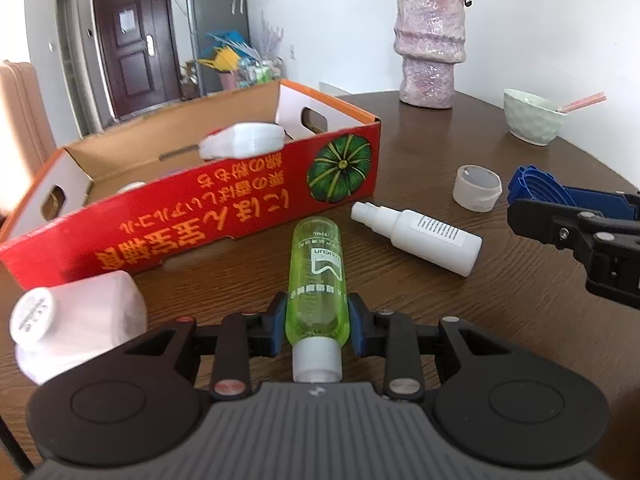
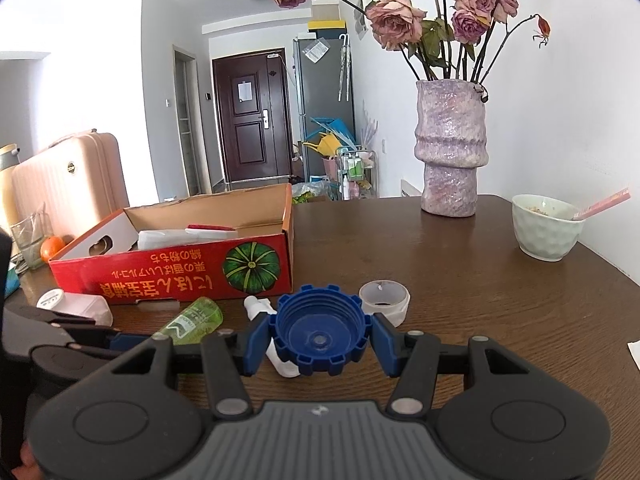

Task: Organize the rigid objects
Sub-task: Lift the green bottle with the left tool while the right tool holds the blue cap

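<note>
My left gripper (image 1: 317, 320) is shut on a green clear bottle (image 1: 317, 280) with a white cap, held just in front of the red cardboard box (image 1: 240, 200). My right gripper (image 2: 320, 336) is shut on a big blue ribbed cap (image 2: 320, 330); that cap also shows at the right of the left wrist view (image 1: 536, 188). A white spray bottle (image 1: 420, 236) and a white round lid (image 1: 476, 188) lie on the brown table (image 1: 460, 320). A white jar (image 1: 76, 320) lies left of my left gripper. The box holds a white bottle (image 1: 244, 140).
A purple vase (image 2: 452, 148) with dried roses and a pale green bowl (image 2: 546, 226) with a pink spoon stand at the back right of the table. A glass and an orange (image 2: 52, 248) stand left of the box. A beige suitcase (image 2: 72, 180) stands beyond the table.
</note>
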Tool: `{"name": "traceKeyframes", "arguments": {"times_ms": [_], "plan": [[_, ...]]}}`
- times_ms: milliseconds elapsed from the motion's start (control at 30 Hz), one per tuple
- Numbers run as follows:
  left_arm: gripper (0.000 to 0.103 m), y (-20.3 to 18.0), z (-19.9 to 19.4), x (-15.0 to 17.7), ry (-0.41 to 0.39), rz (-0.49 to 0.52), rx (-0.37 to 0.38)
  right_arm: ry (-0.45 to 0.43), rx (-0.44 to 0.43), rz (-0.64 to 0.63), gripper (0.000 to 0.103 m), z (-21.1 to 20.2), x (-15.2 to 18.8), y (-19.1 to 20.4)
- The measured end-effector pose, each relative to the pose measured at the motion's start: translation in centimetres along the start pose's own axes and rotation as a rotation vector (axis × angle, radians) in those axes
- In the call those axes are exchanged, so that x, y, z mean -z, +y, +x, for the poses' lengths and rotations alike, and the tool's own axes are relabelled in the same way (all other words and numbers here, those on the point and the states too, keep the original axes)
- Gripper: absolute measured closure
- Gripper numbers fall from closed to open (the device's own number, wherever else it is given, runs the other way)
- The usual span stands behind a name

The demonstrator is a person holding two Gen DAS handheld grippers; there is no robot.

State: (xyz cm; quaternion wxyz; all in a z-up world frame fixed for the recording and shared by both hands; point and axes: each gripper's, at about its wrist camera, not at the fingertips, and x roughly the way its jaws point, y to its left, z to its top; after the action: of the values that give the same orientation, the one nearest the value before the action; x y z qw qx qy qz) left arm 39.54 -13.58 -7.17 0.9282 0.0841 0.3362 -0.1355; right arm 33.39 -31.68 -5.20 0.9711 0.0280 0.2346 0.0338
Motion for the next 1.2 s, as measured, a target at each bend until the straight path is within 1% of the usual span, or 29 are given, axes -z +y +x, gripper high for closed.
{"name": "traceKeyframes", "arguments": {"times_ms": [233, 333, 467, 600, 633, 667, 767, 800, 833, 867, 900, 933, 1067, 1200], "plan": [[0.071, -0.2, -1.9, 0.4, -0.045, -0.008, -0.028, -0.005, 0.004, -0.005, 0.050, -0.1, 0.1, 0.0], [0.071, -0.2, -2.6, 0.6, -0.054, -0.015, -0.026, -0.005, 0.007, -0.005, 0.050, -0.1, 0.1, 0.0], [0.071, -0.3, -3.2, 1.1, -0.028, -0.030, -0.013, -0.011, 0.012, -0.002, 0.050, -0.3, 0.1, 0.0], [0.071, -0.3, -2.9, 2.0, 0.042, -0.045, 0.002, -0.017, 0.011, -0.001, 0.050, -0.5, 0.1, -0.1], [0.071, -0.3, -2.8, 2.1, 0.047, -0.046, 0.003, -0.017, 0.010, -0.002, 0.049, -0.6, 0.1, -0.1], [0.070, -0.3, -2.9, 2.2, 0.044, -0.046, 0.001, -0.017, 0.009, -0.004, 0.049, -0.6, 0.1, -0.1], [0.055, -0.2, -2.9, 2.0, 0.029, -0.063, -0.006, -0.013, 0.009, -0.009, 0.049, -0.5, 0.1, 0.0], [0.055, -0.1, -2.7, 1.8, 0.029, -0.073, -0.012, -0.011, 0.010, -0.011, 0.049, -0.4, 0.1, 0.1], [0.055, -0.1, -2.4, 1.7, 0.035, -0.082, -0.017, -0.009, 0.012, -0.014, 0.049, -0.4, 0.2, 0.1], [0.063, -0.1, -2.0, 1.5, 0.047, -0.090, -0.017, -0.006, 0.014, -0.018, 0.049, -0.3, 0.2, 0.2], [0.068, -0.1, -1.7, 1.5, 0.050, -0.090, -0.016, -0.004, 0.016, -0.021, 0.050, -0.2, 0.2, 0.2], [0.071, -0.3, -1.6, 1.4, 0.046, -0.086, -0.021, -0.003, 0.018, -0.024, 0.050, -0.2, 0.2, 0.3], [0.072, -0.3, -1.9, 1.4, 0.040, -0.093, -0.023, -0.012, 0.029, -0.032, 0.050, -0.3, 0.4, 0.5], [0.072, -0.2, -3.0, 1.3, 0.009, -0.098, -0.032, -0.022, 0.038, -0.026, 0.050, -0.5, 0.4, 0.6]]}}
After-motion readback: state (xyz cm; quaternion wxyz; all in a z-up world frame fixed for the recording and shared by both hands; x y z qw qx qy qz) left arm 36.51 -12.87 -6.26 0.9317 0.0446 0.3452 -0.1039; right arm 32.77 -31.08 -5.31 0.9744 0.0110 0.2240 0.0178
